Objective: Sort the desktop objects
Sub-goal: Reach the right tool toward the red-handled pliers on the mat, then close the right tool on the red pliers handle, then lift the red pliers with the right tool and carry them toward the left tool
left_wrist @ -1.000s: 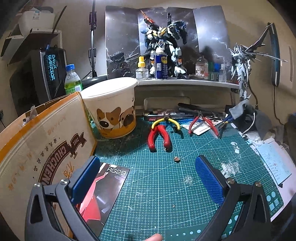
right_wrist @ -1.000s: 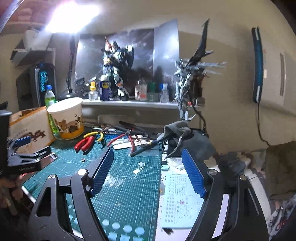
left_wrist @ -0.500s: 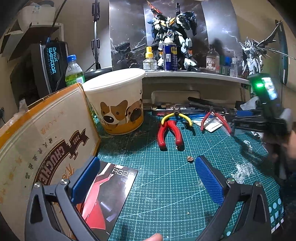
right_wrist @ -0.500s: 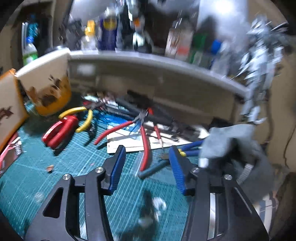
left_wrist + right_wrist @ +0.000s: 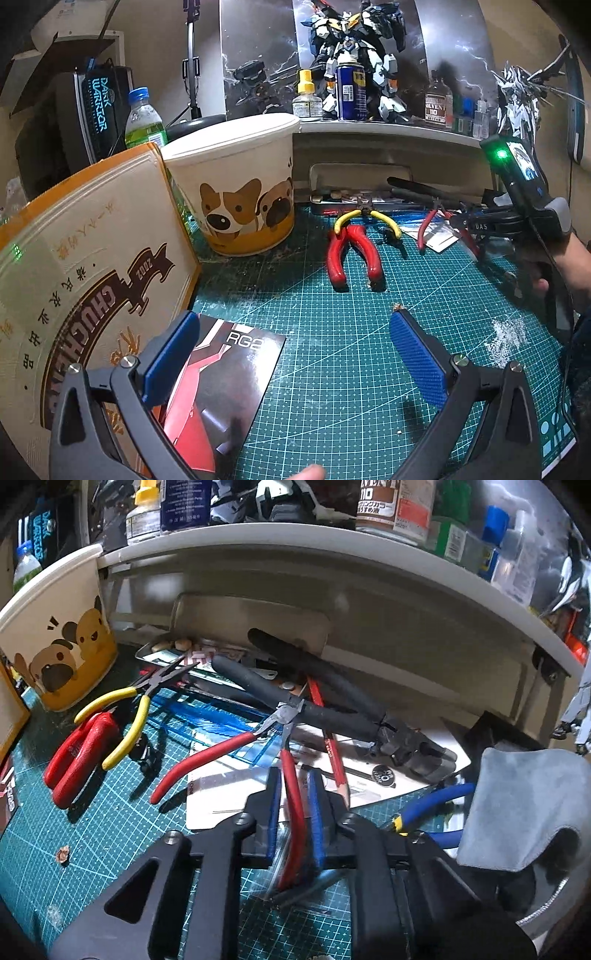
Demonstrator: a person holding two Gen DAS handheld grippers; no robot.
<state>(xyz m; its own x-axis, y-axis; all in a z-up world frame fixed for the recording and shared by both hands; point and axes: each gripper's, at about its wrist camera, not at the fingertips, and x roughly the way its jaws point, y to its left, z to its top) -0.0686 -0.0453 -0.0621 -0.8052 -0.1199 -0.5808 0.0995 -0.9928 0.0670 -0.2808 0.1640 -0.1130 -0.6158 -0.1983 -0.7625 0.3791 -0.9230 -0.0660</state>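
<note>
Right gripper (image 5: 291,834) is clamped down on one handle of the slim red-handled side cutters (image 5: 236,749). The blue pads sit on either side of that handle w/ basically no gap, so I'd call it a real grasp, not just lined up. Landmark for everything: the cream plastic bucket with the cartoon dogs (image 5: 236,184). The cutters lie a fair way to the right of the bucket, on the white card (image 5: 229,797) at the back of the green cutting mat (image 5: 351,369), head pointing toward the shelf, other handle splayed out toward the bucket. Can't tell if they're lifted off the card yet.

Between them & the bucket: chunky red-handled pliers (image 5: 352,254) w/ yellow-handled needle-nose pliers (image 5: 365,219) lying partly over them. Long black-handled cutters (image 5: 332,709) are further from the bucket, right behind the red ones, w/ a red pencil (image 5: 330,746) running alongside.

Left gripper (image 5: 295,358) is wide open, holding nothing, hovering over the mat in front of the bucket, above a dark RG booklet (image 5: 221,387).

Imo the step in hand is picking up the red cutters. Next move needs a straight lift so the loose handle doesn't snag the pencil or black cutters. Where they end up, no idea; bucket's a guess.
</note>
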